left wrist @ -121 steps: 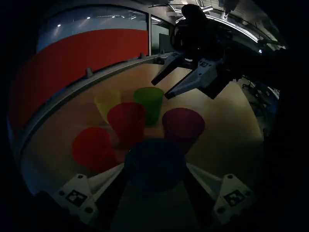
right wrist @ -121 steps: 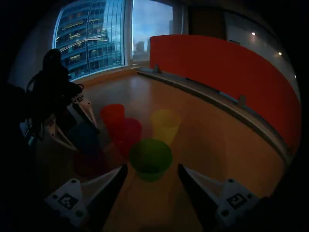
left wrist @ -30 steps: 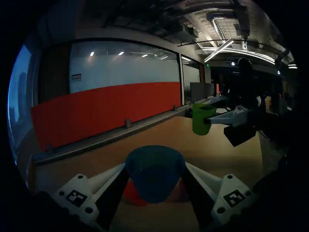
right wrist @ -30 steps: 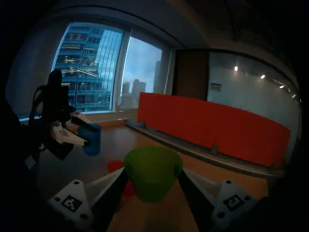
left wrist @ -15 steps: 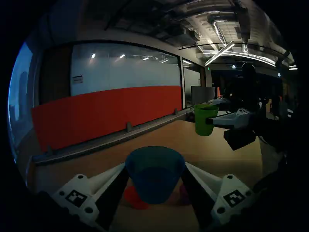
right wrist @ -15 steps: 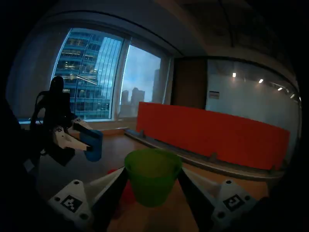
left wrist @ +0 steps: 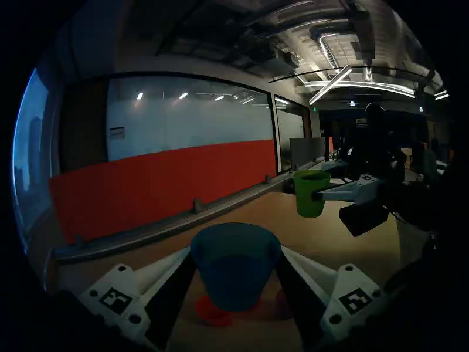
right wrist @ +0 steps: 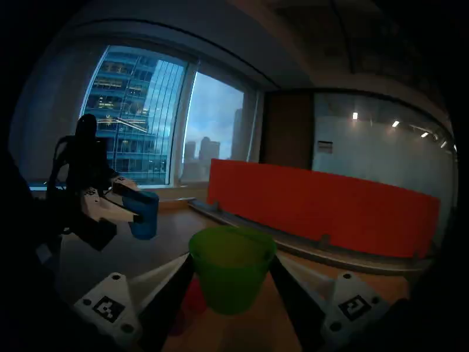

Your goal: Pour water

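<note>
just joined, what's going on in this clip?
A person is working two handheld grippers over a wooden table. The left gripper is shut on a blue cup, and the right gripper is shut on a green cup. Both cups are held upright in the air, apart from each other, so no pouring has begun. A red cup sits on the table below.

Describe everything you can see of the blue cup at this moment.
The blue cup is a tapered, translucent-looking plastic tumbler, rim wider than base, with no handle. It is upright, held clear above the wooden table, clamped between the two fingers of the left gripper. Whether it holds water cannot be told in this dim light.
</note>
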{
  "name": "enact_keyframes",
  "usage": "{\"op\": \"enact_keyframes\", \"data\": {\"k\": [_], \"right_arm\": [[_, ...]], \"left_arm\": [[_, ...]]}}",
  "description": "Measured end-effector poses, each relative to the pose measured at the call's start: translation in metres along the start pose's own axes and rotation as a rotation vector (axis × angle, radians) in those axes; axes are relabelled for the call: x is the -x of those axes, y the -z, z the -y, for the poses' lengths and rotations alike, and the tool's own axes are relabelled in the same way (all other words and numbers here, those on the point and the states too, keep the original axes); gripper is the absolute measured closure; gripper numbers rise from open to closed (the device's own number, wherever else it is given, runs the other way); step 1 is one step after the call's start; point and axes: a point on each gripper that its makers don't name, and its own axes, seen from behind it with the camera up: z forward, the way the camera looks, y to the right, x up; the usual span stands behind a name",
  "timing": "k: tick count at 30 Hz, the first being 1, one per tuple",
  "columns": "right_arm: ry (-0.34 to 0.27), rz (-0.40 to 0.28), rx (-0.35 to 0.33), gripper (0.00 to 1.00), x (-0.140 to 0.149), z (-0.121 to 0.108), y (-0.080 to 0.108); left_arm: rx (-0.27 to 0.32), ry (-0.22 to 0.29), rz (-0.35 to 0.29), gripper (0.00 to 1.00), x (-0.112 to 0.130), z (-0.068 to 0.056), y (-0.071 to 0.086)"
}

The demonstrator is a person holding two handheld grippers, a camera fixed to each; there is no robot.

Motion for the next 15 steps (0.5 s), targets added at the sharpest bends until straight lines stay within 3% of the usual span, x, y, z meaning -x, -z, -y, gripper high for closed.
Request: {"op": "enact_keyframes", "data": {"k": [10,15], "right_arm": [[-0.013,-0.012,-0.037,0.10,-0.001,0.012,-0.005],[-0.014,-0.011,-0.061,0.10,0.001,0.023,-0.008]], "left_arm": [[-0.009,-0.055,-0.039,0.14,-0.026,0.002,-0.002],[-0.033,-0.124,-0.044,0.14,-0.037,0.006,-0.005]]}}
